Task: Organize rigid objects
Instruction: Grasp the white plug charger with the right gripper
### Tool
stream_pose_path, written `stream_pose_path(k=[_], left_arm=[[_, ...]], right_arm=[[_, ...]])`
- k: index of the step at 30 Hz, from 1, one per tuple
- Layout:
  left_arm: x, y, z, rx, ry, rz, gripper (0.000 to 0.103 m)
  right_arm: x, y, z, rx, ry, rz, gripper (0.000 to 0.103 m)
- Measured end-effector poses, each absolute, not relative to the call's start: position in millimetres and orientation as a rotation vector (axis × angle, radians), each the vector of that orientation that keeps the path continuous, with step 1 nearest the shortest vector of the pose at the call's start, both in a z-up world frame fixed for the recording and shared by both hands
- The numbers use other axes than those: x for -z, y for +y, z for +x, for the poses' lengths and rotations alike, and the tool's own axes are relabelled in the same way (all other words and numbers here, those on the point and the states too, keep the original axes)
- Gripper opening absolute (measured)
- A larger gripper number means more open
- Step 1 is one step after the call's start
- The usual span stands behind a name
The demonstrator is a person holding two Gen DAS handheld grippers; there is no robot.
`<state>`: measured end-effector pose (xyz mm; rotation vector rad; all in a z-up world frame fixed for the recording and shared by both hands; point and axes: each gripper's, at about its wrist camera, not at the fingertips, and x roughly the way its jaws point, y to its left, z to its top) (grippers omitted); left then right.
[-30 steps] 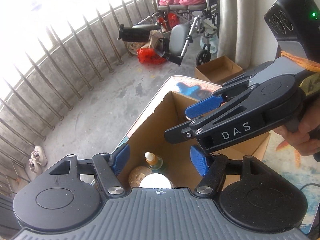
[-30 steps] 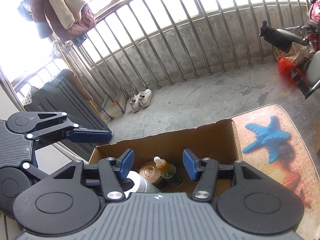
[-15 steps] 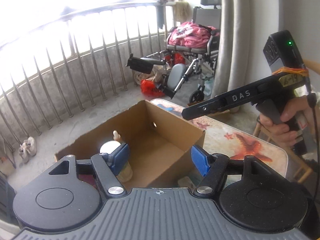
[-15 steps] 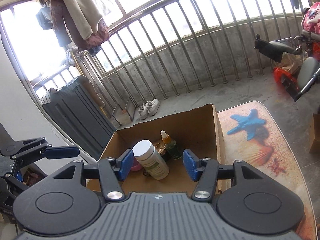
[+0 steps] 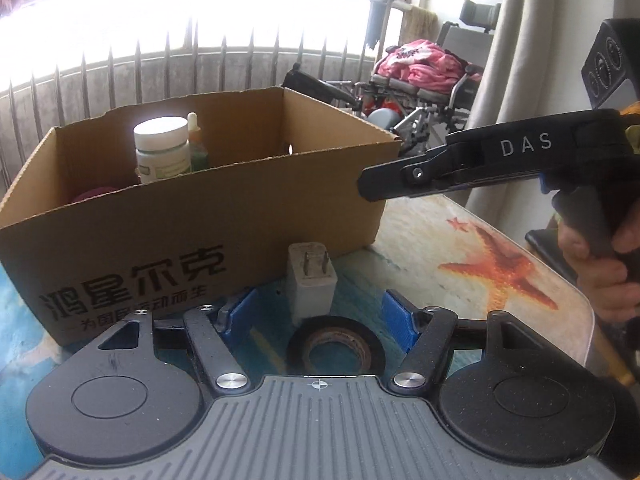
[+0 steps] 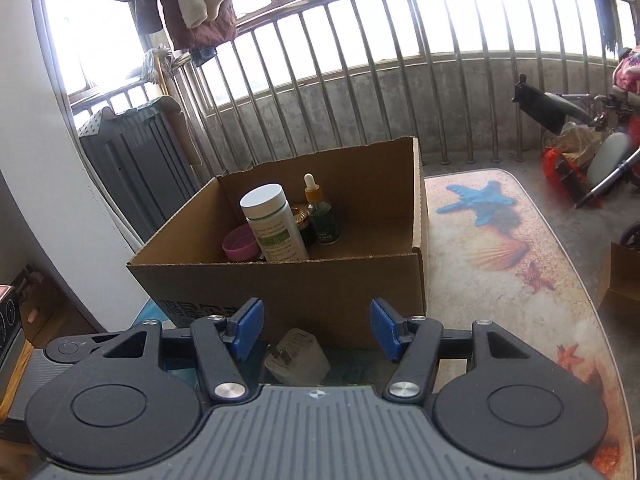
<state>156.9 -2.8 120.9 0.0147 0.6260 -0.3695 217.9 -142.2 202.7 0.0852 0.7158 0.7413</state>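
Note:
A cardboard box [image 5: 208, 216] stands on the table and holds a white-capped bottle [image 5: 162, 148], a green dropper bottle [image 6: 322, 216], a pink lid [image 6: 239, 243] and a brown jar. A white plug adapter [image 5: 312, 280] and a black tape roll [image 5: 336, 350] lie on the table in front of the box. My left gripper [image 5: 318, 322] is open and empty, low over the tape and adapter. My right gripper [image 6: 316, 328] is open and empty above the adapter [image 6: 298, 356]; it also shows side-on in the left wrist view [image 5: 460, 168].
The table [image 6: 500, 272] has a beach-print glass top with starfish patterns. A metal railing [image 6: 360, 80] runs behind. A wheelchair [image 5: 420, 76] with pink cloth stands at the right, a small cardboard box [image 6: 620, 276] on the floor, a dark cabinet [image 6: 132, 164] at the left.
Both grippers have drawn back from above the box and dropped low to its near side. The adapter and tape roll have come into view between the fingers. Both stay open.

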Motion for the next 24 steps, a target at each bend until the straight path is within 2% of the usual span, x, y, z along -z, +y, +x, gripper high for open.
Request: stream_pose_path(k=[2,4,7,8,14,16,17,19,20,21,23,24], left_arm=[[-114,-10,167,0.378,0.612,0.032,0.067],[-106,-15,177,0.362,0.622,0.007,0.056],[-95,-18,186,0.339,0.642,0.033,0.031],[-93,-18,187,0.334,0.631,0.036,0.028],[-91,-12,175,0.339,0.593,0.042,0.027],[-91,-11,170,0.338,0.592,0.059,0.027],[-92,-9,169,0.343,0.593,0.061,0.027],[-93,-14,170,0.348,0.599,0.066,0.027],[-94,-12,170,0.353,0.601,0.072,0.027],[-94,-12,169,0.359,0.603,0.082,0.027],[-94,-10,168,0.359,0.613,0.084,0.027],[-94,-8,167,0.365,0.613,0.080,0.027]], right_arm=[[-192,-142,223,-0.754,0.739,0.116,0.062],[-184,-143,226,-0.755,0.741,0.128,0.062],[-179,-141,227,-0.765,0.740,0.113,0.062],[-177,-140,227,-0.772,0.744,0.108,0.062],[-163,-131,221,-0.840,0.767,0.036,0.062],[-160,-124,220,-0.844,0.757,-0.029,0.067],[-159,-121,221,-0.854,0.753,-0.043,0.075],[-157,-115,223,-0.900,0.746,-0.070,0.076],[-156,-112,223,-0.919,0.745,-0.087,0.071],[-156,-110,224,-0.936,0.748,-0.096,0.060],[-157,-105,223,-0.980,0.766,-0.117,0.051],[-158,-104,222,-0.981,0.763,-0.131,0.050]])
